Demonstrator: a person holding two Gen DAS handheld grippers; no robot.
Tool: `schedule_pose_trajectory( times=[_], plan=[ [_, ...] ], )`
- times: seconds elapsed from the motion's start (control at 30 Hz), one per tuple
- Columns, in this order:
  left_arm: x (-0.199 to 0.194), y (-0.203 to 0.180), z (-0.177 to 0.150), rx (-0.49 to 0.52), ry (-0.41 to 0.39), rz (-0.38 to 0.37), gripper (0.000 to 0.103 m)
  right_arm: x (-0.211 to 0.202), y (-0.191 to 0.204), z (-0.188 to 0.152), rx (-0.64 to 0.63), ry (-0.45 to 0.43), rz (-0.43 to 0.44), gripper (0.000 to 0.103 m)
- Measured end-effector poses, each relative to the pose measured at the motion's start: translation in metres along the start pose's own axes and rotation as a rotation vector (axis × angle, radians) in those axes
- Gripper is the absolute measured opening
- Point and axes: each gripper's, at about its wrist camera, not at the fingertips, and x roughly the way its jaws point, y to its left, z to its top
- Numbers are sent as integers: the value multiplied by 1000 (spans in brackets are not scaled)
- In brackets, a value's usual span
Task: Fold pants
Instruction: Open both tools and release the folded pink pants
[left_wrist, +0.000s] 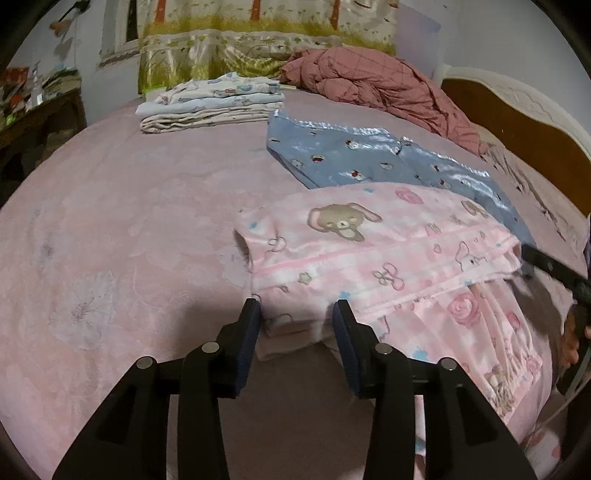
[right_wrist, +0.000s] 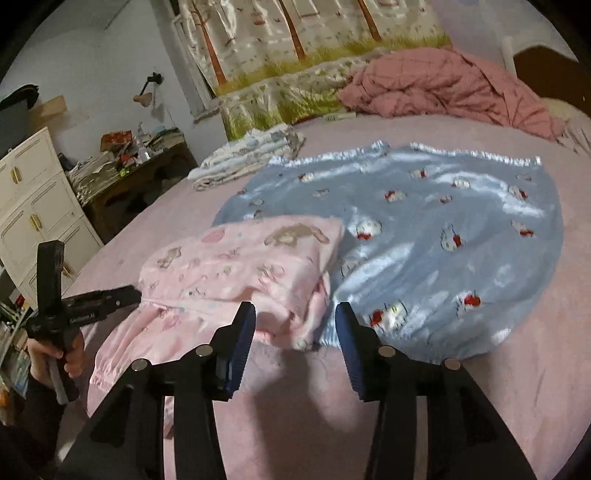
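Note:
Pink pants (left_wrist: 388, 251) printed with bears and rabbits lie folded over on the pink bed, the waistband end spread flat toward the near edge. My left gripper (left_wrist: 297, 314) is open, and the fold's near corner lies loose between its fingers. In the right wrist view the pink pants (right_wrist: 236, 266) show their other end. There my right gripper (right_wrist: 295, 317) is open around the cloth's edge, with neither pad pressing on it. The left gripper's body (right_wrist: 92, 302) comes in from the left, held by a hand (right_wrist: 55, 354).
A blue garment with cat prints (right_wrist: 424, 229) lies spread behind the pants, partly under them. A stack of folded clothes (left_wrist: 210, 103) sits further back, beside a crumpled red quilt (left_wrist: 376, 81). A wooden headboard (left_wrist: 517, 122) is on the right; a cluttered desk (right_wrist: 136, 173) and a white cabinet (right_wrist: 33, 206) stand left of the bed.

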Motion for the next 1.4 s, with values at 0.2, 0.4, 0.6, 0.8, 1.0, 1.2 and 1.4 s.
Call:
schedule_pose_trajectory(
  times=[0.2, 0.4, 0.6, 0.8, 1.0, 1.2, 1.4],
  plan=[
    [-2, -13, -2, 74, -4, 30, 52, 16, 7, 0, -44, 18, -108, 46],
    [3, -11, 0, 61, -17, 69, 52, 19, 20, -2, -89, 24, -112, 46],
    [-4, -4, 3, 76, -70, 219, 48, 14, 14, 1, -47, -18, -171, 34],
    [-6, 6, 3, 31, -18, 153, 48, 7, 11, 3, -45, -46, -206, 34],
    [5, 2, 3, 44, 3, 162, 48, 14, 18, 2, -79, 10, -104, 34],
    [-4, -2, 0, 58, 29, 96, 38, 26, 19, -3, -58, 40, -140, 34],
    [4, -10, -3, 102, 67, 128, 39, 19, 5, 1, 21, -9, -167, 34]
  ],
)
